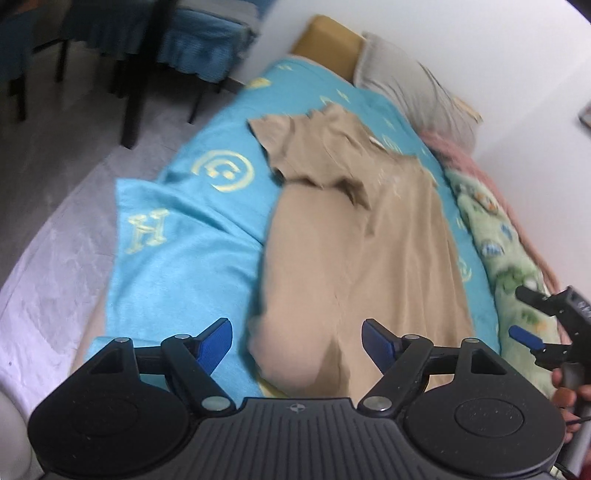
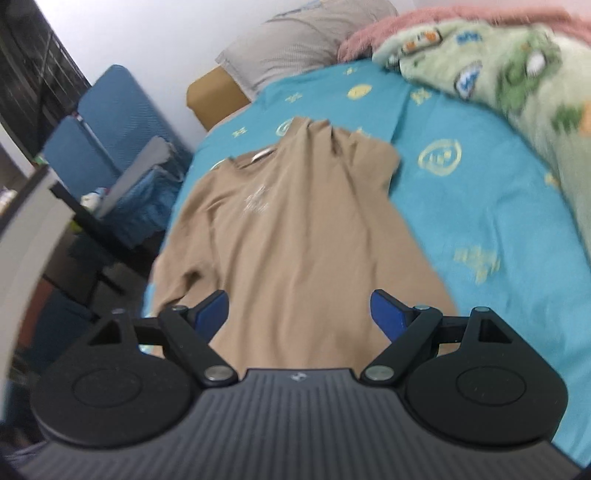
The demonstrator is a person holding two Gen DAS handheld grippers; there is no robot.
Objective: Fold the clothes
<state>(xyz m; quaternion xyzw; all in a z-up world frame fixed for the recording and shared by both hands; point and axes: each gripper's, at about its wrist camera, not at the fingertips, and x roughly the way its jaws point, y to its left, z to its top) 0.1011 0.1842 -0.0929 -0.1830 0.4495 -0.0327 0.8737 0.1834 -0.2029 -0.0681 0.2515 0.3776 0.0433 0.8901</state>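
A tan T-shirt (image 1: 354,236) lies spread on the turquoise bedspread (image 1: 177,258), collar towards the pillow, its left sleeve crumpled over the chest. It also shows in the right wrist view (image 2: 291,229). My left gripper (image 1: 297,338) is open and empty above the shirt's hem. My right gripper (image 2: 299,314) is open and empty above the hem; it also shows at the right edge of the left wrist view (image 1: 528,317).
A grey pillow (image 1: 417,85) lies at the bed's head by the white wall. A green patterned blanket (image 2: 509,74) and a pink one (image 2: 369,33) lie along the wall side. Blue-covered chairs (image 1: 199,40) and a dark table stand on the floor beside the bed.
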